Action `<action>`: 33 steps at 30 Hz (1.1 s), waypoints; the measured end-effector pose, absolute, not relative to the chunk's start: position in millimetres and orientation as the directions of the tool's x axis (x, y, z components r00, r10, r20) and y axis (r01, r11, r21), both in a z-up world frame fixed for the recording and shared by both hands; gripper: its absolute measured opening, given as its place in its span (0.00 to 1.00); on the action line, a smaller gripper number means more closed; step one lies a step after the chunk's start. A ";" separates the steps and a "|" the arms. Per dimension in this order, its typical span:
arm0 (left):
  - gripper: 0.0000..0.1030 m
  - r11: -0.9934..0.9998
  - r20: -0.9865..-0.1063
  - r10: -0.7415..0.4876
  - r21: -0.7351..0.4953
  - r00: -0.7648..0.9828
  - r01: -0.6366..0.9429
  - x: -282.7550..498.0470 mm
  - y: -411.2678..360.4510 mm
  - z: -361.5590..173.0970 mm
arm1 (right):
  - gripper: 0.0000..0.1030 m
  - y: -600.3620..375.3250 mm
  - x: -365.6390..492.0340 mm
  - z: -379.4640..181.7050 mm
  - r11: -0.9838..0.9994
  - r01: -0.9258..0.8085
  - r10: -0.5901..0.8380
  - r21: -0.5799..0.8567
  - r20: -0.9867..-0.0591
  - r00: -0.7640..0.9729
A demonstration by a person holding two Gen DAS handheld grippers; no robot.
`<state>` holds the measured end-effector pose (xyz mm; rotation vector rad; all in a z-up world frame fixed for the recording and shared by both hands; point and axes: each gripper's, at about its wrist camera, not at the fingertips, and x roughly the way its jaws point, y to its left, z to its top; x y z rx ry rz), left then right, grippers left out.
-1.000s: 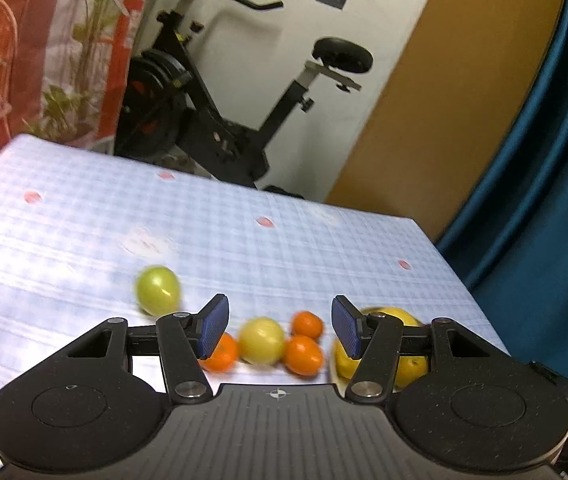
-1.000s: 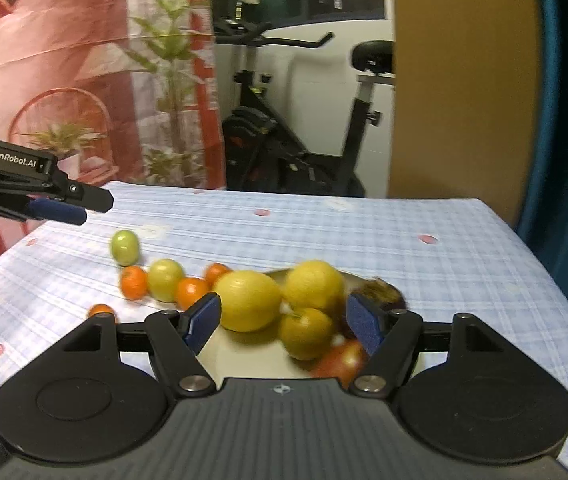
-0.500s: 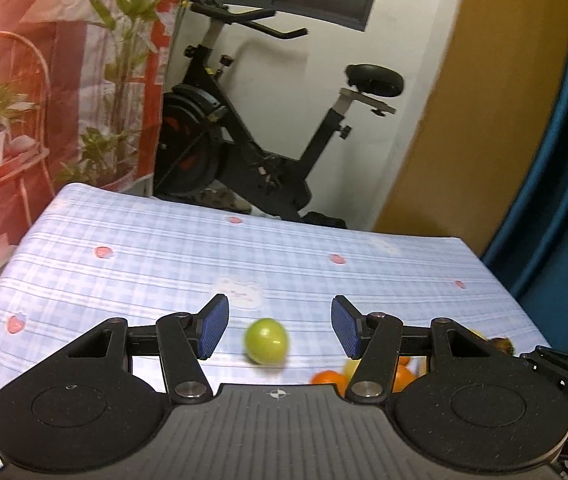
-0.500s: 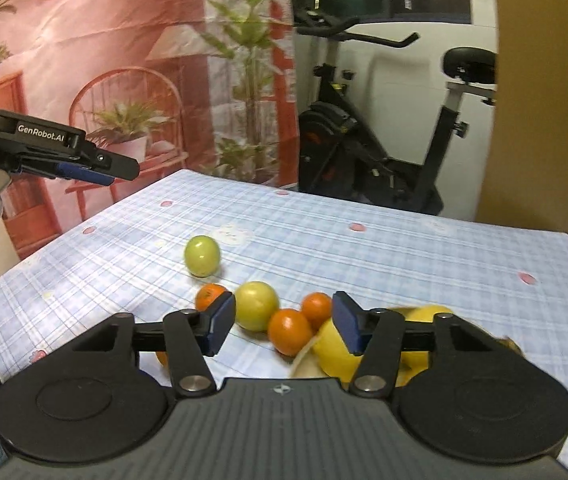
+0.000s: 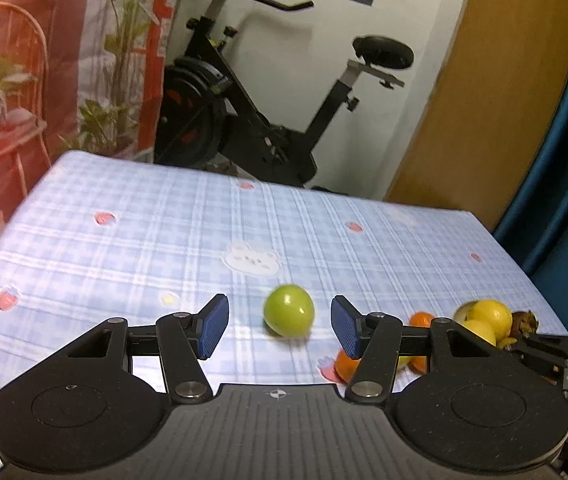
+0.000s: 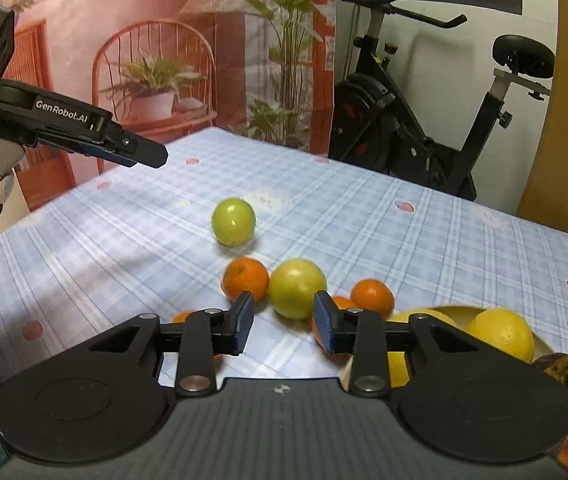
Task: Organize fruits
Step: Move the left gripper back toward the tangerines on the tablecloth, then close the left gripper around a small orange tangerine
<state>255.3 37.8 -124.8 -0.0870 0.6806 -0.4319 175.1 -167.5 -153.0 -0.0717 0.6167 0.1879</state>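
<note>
Left gripper (image 5: 280, 326) with its fingers spread, empty, lined up on a lone green fruit (image 5: 289, 315) that lies on the table (image 5: 124, 232) ahead of the pads, untouched. Right gripper (image 6: 282, 326) with its fingers drawn in to their narrowest, a gap showing between the pads and nothing in it; just beyond it lie a yellow-green fruit (image 6: 297, 294) and three oranges, the nearest (image 6: 245, 283) touching that fruit. A bowl (image 6: 458, 312) at the right holds lemons (image 6: 500, 334) and a dark fruit (image 6: 560, 368).

The step in hand is probably the pickup of the green fruit. A round fruit rolls readily, so the pads should come down on either side of its widest part and close evenly, squeezing no harder than needed.

Open cloth lies behind and to the left of the green fruit, with the table's edges well off. The crowded side is toward the bowl, where the oranges sit close together and the two grippers come near each other.
</note>
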 end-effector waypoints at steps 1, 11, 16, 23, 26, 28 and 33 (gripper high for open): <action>0.57 0.906 -0.595 -0.418 -0.215 0.687 0.365 254.0 34.3 -128.0 | 0.35 -169.3 175.7 -154.2 0.981 -0.191 0.147 -0.014 -0.584 0.798; 0.57 0.869 -0.635 -0.473 -0.223 0.611 0.441 238.6 13.0 -146.2 | 0.35 -179.8 186.5 -157.7 0.983 -0.181 0.119 -0.044 -0.596 0.794; 0.57 0.860 -0.657 -0.489 -0.253 0.574 0.443 225.0 9.2 -153.2 | 0.35 -184.2 199.2 -162.2 0.978 -0.197 0.113 -0.071 -0.612 0.783; 0.58 0.842 -0.675 -0.498 -0.227 0.544 0.489 199.5 -10.9 -163.6 | 0.35 -182.8 215.0 -171.6 0.964 -0.235 0.101 -0.121 -0.655 0.749; 0.58 0.839 -0.690 -0.488 -0.202 0.535 0.506 196.0 -18.9 -169.9 | 0.35 -183.1 219.7 -174.6 0.963 -0.237 0.094 -0.129 -0.664 0.742; 0.58 0.843 -0.698 -0.475 -0.185 0.536 0.506 195.6 -21.6 -173.4 | 0.35 -181.6 221.0 -175.3 0.961 -0.238 0.087 -0.139 -0.668 0.739; 0.58 0.855 -0.704 -0.460 -0.185 0.541 0.485 198.1 -19.2 -177.9 | 0.36 -180.1 220.7 -176.3 0.958 -0.242 0.078 -0.154 -0.671 0.737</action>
